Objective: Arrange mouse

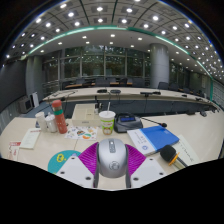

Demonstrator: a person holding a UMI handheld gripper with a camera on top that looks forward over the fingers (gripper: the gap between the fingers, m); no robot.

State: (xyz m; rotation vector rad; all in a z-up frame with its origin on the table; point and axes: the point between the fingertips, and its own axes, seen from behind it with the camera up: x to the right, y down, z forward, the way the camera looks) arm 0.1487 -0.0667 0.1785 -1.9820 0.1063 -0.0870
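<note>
A grey computer mouse sits between my two fingers, whose magenta pads press against its left and right sides. My gripper is shut on the mouse and holds it above the near part of the pale desk. The mouse's scroll wheel points away from me. I cannot see what lies directly under the mouse.
Ahead on the desk are a paper cup, a red bottle, a black device, a blue notebook, white papers and a teal disc. A yellow-black object lies to the right. Office desks stand beyond.
</note>
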